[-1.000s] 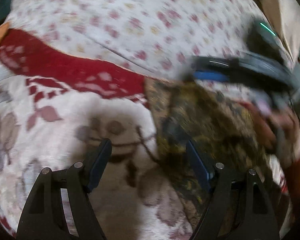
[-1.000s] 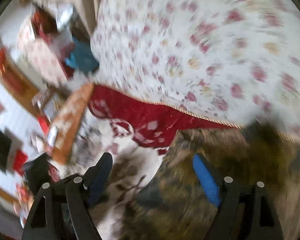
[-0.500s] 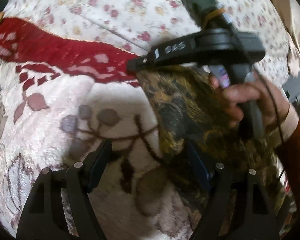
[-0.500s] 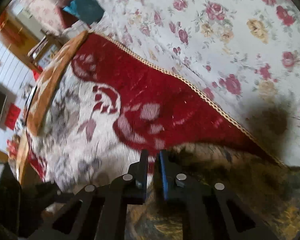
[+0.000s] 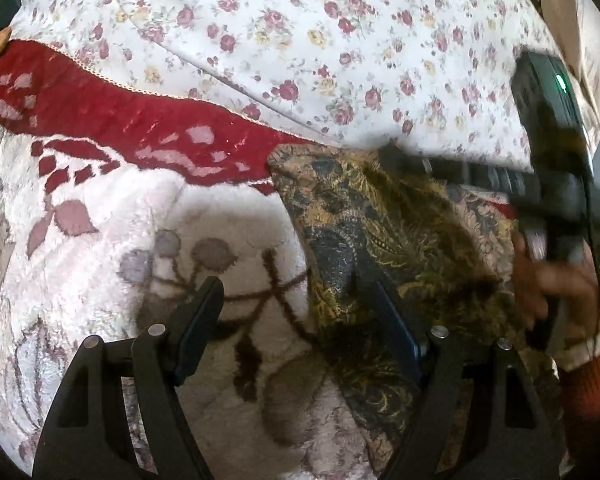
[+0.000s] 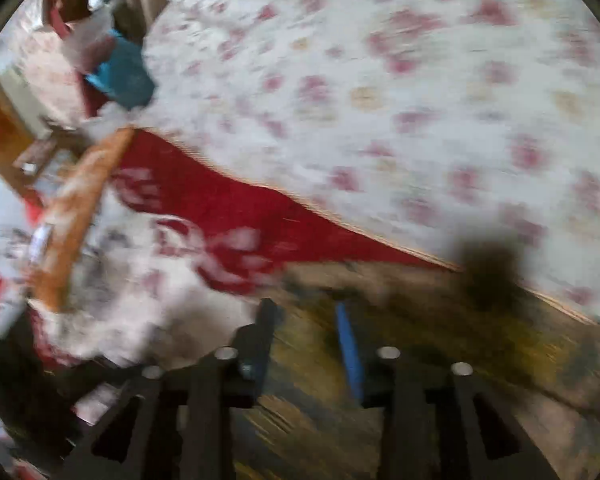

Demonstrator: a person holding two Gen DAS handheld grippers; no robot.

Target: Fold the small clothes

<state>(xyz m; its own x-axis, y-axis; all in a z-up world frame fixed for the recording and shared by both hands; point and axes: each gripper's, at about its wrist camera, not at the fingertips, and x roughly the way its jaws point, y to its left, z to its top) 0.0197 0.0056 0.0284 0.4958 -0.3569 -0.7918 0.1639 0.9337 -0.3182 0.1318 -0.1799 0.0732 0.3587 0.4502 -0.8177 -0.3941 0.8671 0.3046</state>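
We list one soft, limp gold-and-grey paisley cloth garment [image 5: 384, 232], best pinched at its corner ahead of our opening, empty right gripper [image 6: 306, 332]; left gripper [image 5: 300, 312] spread wide.

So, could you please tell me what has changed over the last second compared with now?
The right gripper, shut at the far corner of the dark patterned cloth half a second ago, has let go and pulled back toward the right; its jaws are opening, nothing pinched. The left gripper stayed open and still, and the cloth lies where it was on the blanket.
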